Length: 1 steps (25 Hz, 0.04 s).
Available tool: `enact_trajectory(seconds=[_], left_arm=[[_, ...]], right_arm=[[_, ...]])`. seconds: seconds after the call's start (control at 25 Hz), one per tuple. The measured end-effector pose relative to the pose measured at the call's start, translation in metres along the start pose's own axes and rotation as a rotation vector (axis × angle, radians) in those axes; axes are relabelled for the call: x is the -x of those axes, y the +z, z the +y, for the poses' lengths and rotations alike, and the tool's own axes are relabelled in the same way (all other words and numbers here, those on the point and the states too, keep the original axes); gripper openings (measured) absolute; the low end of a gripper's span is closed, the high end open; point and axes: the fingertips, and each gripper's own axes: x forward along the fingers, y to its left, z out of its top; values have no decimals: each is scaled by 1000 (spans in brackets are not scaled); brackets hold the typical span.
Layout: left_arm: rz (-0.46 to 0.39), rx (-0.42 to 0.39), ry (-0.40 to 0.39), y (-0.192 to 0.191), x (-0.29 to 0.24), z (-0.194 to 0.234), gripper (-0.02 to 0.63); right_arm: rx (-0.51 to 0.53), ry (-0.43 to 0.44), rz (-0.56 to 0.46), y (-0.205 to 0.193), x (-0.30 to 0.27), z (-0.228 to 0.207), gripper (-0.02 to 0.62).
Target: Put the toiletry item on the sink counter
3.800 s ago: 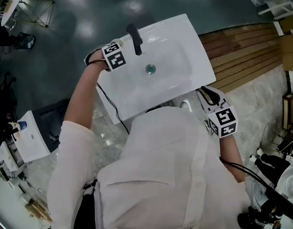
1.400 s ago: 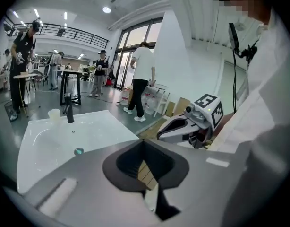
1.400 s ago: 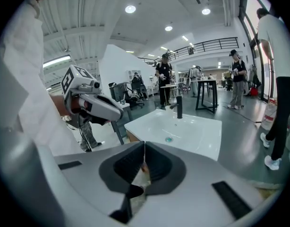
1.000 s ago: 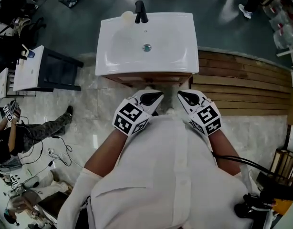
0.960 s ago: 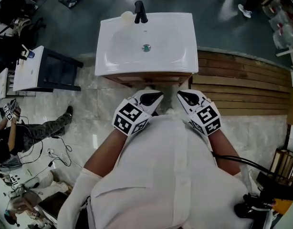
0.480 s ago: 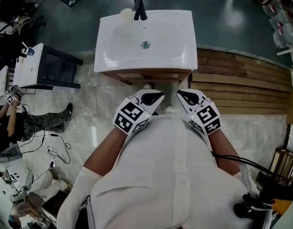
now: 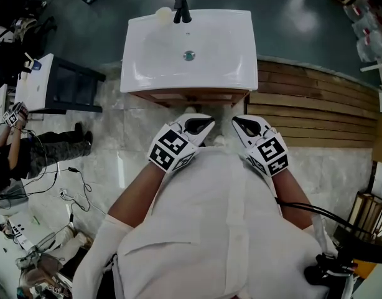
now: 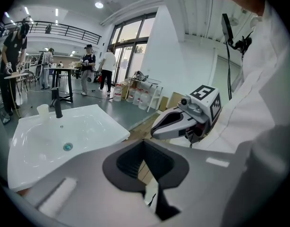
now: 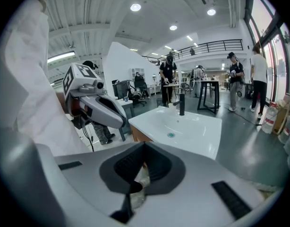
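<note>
While the person is standing in front of the white sink [image 7: 147, 73], both tools are hovering close to the white shirt [image 7: 216, 229], well apart from the basin. The left tool [image 7: 204, 123] is keeping its jaws pressed together with nothing between them, and the right tool [image 7: 236, 122] is doing the same. The pale toiletry cup [image 7: 162, 12] is sitting on the sink's back rim, just beside the black faucet [image 7: 180, 8], on its left in the head view.

Small pale cup-like toiletry item [image 7: 163, 12], upright on white sink counter [image 7: 241, 80], far left corner, just beside black faucet [image 7: 180, 8]
</note>
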Motion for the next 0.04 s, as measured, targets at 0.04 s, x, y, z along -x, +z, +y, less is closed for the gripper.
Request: enact_trajectory(seconds=[0.04], left_arm=[[-1,-2,-2,1,0,1,6]], right_arm=[[1,-2,-2,1,0,-1,6]])
